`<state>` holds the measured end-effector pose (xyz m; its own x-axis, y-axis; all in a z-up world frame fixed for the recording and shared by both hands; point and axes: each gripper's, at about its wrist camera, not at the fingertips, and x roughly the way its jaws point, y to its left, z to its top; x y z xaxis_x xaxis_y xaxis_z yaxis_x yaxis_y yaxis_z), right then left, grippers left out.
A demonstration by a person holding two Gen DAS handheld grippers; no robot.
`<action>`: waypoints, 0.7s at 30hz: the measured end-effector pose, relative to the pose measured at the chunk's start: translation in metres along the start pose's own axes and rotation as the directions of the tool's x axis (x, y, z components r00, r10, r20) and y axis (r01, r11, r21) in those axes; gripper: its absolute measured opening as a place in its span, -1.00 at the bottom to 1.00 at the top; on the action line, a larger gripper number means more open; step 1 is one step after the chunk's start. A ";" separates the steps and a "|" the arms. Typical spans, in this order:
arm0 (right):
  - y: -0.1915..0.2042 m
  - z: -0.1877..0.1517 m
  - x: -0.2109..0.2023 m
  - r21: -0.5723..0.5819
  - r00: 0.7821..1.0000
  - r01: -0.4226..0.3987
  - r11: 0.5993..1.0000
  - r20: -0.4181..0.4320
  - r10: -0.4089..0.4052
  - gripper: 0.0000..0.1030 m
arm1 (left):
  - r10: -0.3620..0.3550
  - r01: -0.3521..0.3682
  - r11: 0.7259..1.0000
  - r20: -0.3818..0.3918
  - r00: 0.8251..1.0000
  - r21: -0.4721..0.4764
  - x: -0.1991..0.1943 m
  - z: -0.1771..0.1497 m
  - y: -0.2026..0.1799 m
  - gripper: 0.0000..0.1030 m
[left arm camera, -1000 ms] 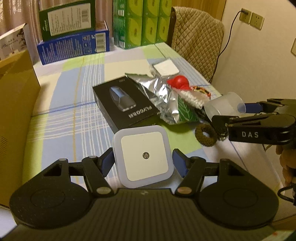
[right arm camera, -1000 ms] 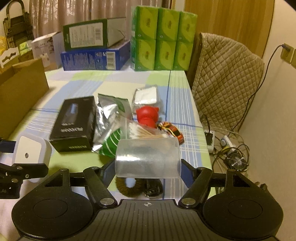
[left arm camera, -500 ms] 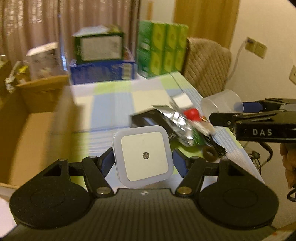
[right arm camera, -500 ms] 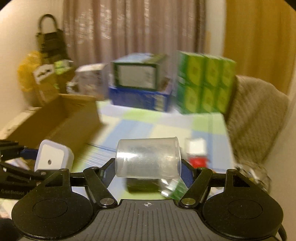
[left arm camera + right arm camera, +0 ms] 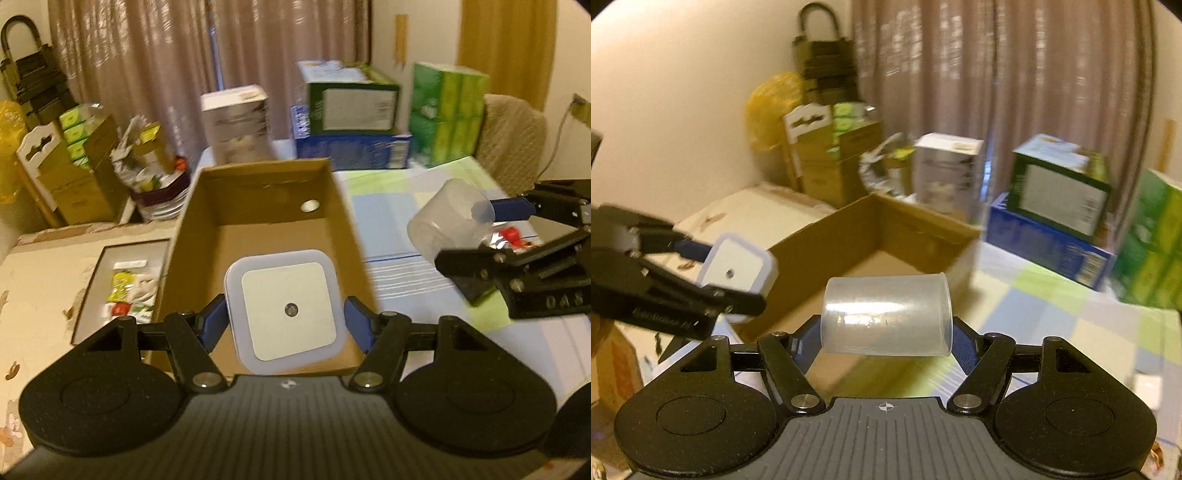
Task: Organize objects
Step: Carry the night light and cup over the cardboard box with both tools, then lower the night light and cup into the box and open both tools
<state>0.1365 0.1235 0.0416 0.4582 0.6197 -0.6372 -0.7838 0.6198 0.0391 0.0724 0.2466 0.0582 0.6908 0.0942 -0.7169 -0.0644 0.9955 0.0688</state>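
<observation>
Holding a square night light (image 5: 286, 310) over the cardboard box (image 5: 343, 206) at frame centre, the left gripper (image 5: 286, 325) could drop it askew; the right gripper (image 5: 886, 341) pinches a slippery plastic cup (image 5: 886, 317) sideways.

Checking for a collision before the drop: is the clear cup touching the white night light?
Apart. In the right wrist view, brown cardboard box shows between the night light and the clear cup.
</observation>
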 end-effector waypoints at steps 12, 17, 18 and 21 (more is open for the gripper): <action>0.010 -0.003 0.052 -0.045 0.998 -0.035 0.998 -0.049 0.033 0.33 | -0.018 0.017 1.000 -0.046 0.999 -0.014 0.042 -0.009 0.041 0.24; 0.011 -0.004 0.055 -0.039 0.998 -0.036 0.999 -0.053 0.033 0.33 | -0.036 0.033 0.998 -0.045 0.998 -0.055 0.051 -0.010 0.047 0.31; 0.011 -0.004 0.056 -0.039 0.998 -0.037 0.999 -0.054 0.035 0.33 | -0.031 0.029 0.998 -0.042 0.999 -0.062 0.051 -0.010 0.048 0.38; 0.012 -0.004 0.055 -0.037 0.998 -0.040 0.999 -0.053 0.038 0.33 | -0.021 0.018 0.998 -0.032 0.999 -0.066 0.049 -0.009 0.051 0.39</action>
<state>0.1510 0.1631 0.0043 0.4053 0.6167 -0.6748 -0.8164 0.5763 0.0363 0.0963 0.3016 0.0207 0.6689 0.0738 -0.7397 -0.0993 0.9950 0.0094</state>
